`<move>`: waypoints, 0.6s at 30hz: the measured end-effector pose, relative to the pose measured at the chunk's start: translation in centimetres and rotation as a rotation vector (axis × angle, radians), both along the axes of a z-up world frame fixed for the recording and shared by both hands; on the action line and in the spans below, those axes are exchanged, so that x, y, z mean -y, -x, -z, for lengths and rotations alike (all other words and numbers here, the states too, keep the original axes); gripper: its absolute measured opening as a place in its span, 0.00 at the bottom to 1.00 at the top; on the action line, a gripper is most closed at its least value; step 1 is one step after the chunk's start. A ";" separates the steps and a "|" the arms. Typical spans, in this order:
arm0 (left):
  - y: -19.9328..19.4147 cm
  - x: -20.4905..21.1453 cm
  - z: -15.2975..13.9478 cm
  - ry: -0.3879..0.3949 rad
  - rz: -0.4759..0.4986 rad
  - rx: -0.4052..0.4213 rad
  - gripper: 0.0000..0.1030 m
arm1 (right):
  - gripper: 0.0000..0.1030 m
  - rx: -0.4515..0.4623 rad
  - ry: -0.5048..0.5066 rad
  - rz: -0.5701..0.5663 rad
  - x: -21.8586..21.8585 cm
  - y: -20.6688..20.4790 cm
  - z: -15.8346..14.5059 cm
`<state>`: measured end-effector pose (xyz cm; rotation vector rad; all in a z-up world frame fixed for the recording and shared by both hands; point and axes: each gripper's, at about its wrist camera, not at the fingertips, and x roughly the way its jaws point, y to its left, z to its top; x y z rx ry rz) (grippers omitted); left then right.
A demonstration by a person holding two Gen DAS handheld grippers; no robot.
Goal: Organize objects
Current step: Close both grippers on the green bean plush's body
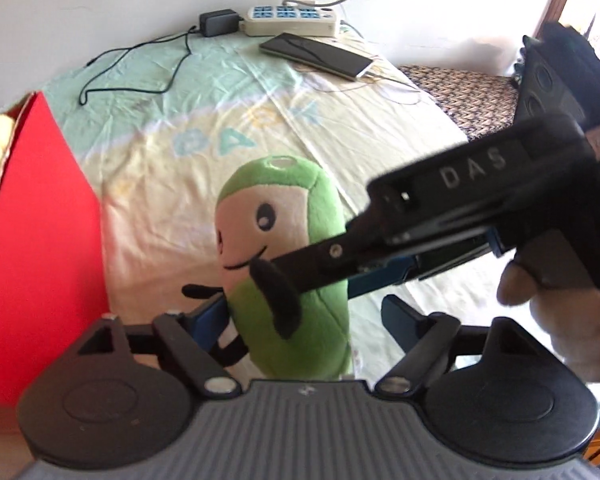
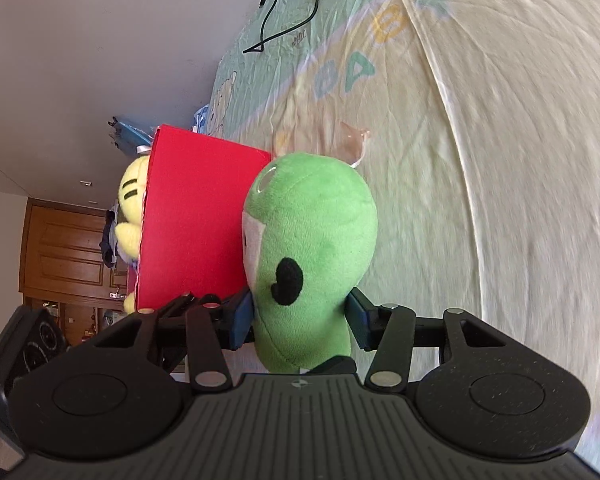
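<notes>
Twice met the green plush toy (image 1: 284,248), once in each view. Found it upright over the bed sheet (image 1: 180,200), just right of the red box (image 1: 40,240); could not tell whether it rested on the sheet. Saw the right tongs (image 2: 300,320) clenched on its lower body, blue pads (image 2: 240,320) pressed in at both sides. Saw the left tongs (image 1: 304,320) spread wide around the same toy, the right-hand pad clear of it. Noted, in the left wrist view, the right tool reaching across from the right, gripped by a hand (image 1: 560,312) and covering part of the toy's face. Spotted a yellow plush (image 2: 132,208) poking out of the box. Traced a loose black cable (image 1: 140,64) across the sheet in both views. Only from the left wrist: made out a white power strip (image 1: 292,20), a black adapter (image 1: 218,22) and a dark phone (image 1: 316,54) at the far end of the bed by the wall, plus knitted fabric (image 1: 472,96) at the right edge. Only from the right wrist: made out a wooden door (image 2: 68,248) beyond the box.
</notes>
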<state>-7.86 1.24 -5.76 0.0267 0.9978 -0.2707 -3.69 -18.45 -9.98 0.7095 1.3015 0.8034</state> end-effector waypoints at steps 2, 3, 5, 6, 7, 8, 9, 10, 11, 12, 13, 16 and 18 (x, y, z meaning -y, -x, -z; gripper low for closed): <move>0.5 0.0 -0.2 0.021 0.006 -0.002 0.80 | 0.51 0.003 0.002 0.010 0.3 0.9 -0.1; 0.5 -0.1 -0.2 0.031 0.008 -0.004 0.80 | 0.51 0.003 0.002 0.014 0.4 1.3 -0.2; 1.1 -0.1 -0.3 0.048 0.014 -0.002 0.78 | 0.51 0.007 0.005 0.021 0.5 2.0 -0.5; 1.4 -0.2 -0.4 0.057 0.016 0.000 0.78 | 0.51 0.011 0.006 0.023 0.7 2.4 -0.7; 1.8 -0.2 -0.6 0.065 0.018 0.004 0.77 | 0.51 0.016 0.006 0.025 0.8 2.8 -0.9; 2.2 -0.2 -0.9 0.070 0.020 0.011 0.77 | 0.51 0.024 0.005 0.025 0.9 3.1 -1.2; 2.7 -0.2 -1.2 0.073 0.022 0.021 0.77 | 0.51 0.034 0.004 0.024 0.8 3.4 -1.5; 3.1 -0.2 -1.5 0.075 0.023 0.033 0.77 | 0.51 0.049 0.002 0.020 0.6 3.7 -2.0; 3.5 -0.2 -1.9 0.077 0.023 0.047 0.77 | 0.51 0.065 0.000 0.016 0.5 3.9 -2.4; 4.0 -0.3 -2.3 0.078 0.020 0.060 0.77 | 0.51 0.081 -0.002 0.012 0.4 4.2 -2.9; 4.4 -0.4 -2.8 0.079 0.018 0.074 0.77 | 0.51 0.096 -0.005 0.007 0.3 4.4 -3.3; 5.5 -1.4 -4.3 0.091 0.005 0.121 0.77 | 0.51 0.143 -0.016 -0.006 -0.3 4.9 -4.9; 6.3 -2.4 -5.4 0.103 -0.004 0.156 0.77 | 0.51 0.179 -0.023 -0.013 -0.9 5.3 -6.1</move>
